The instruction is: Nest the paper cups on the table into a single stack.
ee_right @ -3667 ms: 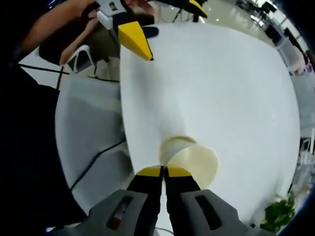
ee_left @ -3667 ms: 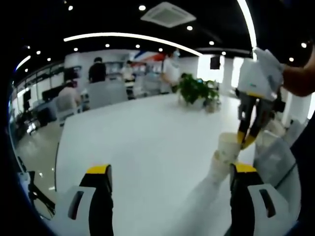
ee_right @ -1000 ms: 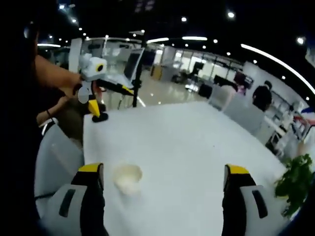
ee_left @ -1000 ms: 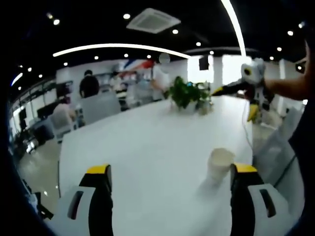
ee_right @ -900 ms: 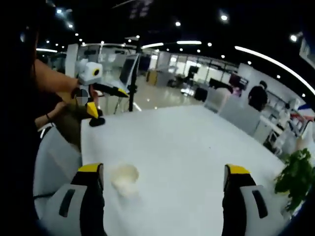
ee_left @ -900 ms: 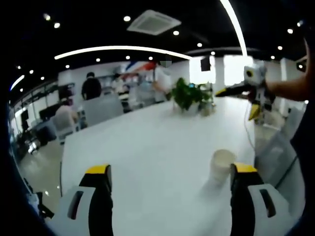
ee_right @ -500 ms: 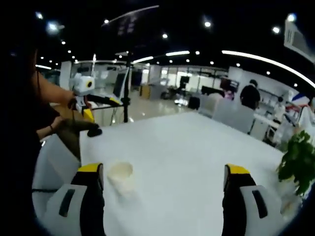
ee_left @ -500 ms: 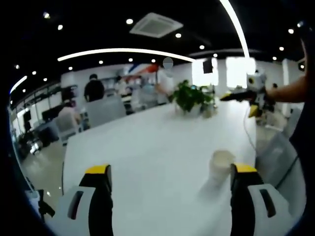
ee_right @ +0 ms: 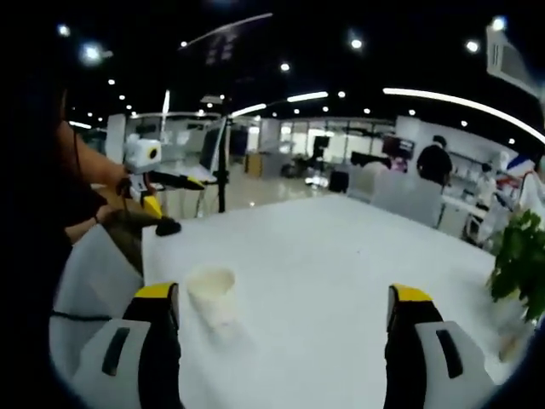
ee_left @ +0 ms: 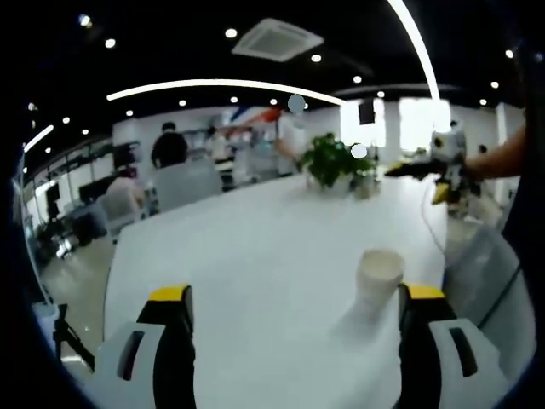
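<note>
One cup stack [ee_left: 380,277] stands upright on the white desk [ee_left: 255,256], near the desk's edge on the person's side and well apart from the plant [ee_left: 334,162] at the far end. In the right gripper view the same stack [ee_right: 211,294] appears just beside that view's left jaw. Both the left tongs [ee_left: 294,294] and the right tongs [ee_right: 285,294] have their jaws wide apart, hold nothing, and touch nothing. Count: one stack of cups, with no loose cup seen on the desk; two tongs; one plant. How many cups are nested cannot be told. Judged from this, the nesting looks complete; the step in hand is best done by keeping both tongs apart from the stack, so it is not knocked.
</note>
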`<act>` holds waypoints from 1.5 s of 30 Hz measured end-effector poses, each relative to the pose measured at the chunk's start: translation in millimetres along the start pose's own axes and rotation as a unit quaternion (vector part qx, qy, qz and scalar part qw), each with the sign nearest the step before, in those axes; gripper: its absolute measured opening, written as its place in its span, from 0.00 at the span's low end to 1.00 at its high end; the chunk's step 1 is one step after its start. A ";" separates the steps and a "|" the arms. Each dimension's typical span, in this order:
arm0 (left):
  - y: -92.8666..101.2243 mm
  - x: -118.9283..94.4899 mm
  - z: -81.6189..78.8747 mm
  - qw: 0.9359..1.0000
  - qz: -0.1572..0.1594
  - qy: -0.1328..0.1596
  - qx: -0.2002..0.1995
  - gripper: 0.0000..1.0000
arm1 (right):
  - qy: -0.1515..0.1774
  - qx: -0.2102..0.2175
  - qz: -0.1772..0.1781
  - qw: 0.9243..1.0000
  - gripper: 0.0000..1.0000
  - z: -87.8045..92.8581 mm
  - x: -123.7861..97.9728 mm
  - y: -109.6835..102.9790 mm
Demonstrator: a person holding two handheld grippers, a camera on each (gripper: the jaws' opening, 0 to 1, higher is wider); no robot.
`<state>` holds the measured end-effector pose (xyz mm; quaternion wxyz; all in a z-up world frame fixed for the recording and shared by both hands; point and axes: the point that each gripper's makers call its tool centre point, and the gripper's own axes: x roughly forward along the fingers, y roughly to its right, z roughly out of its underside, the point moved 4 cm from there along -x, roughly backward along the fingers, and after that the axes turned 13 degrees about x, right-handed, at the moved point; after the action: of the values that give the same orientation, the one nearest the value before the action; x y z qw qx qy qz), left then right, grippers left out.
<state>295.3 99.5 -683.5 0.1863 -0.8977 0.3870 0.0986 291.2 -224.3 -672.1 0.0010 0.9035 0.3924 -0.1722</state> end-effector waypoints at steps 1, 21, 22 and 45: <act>1.3 1.3 1.0 1.000 0.004 0.000 0.001 0.98 | -0.002 0.002 0.001 1.000 1.00 2.6 0.8 0.2; 37.3 41.9 37.3 0.996 0.057 -0.056 0.026 0.91 | -0.054 0.024 -0.016 0.998 1.00 54.0 39.2 -24.4; 41.6 45.4 37.6 0.996 0.063 -0.056 0.026 0.92 | -0.059 0.025 -0.021 0.998 1.00 56.1 41.6 -26.5; 90.8 105.6 55.7 0.981 0.161 -0.096 0.050 0.66 | -0.154 0.021 -0.108 0.982 0.63 103.2 100.1 -47.1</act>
<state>298.9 -4.4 -791.6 0.2490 -0.7998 0.5109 0.1932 289.1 -134.8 -794.2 0.0242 0.8182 0.4794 -0.3164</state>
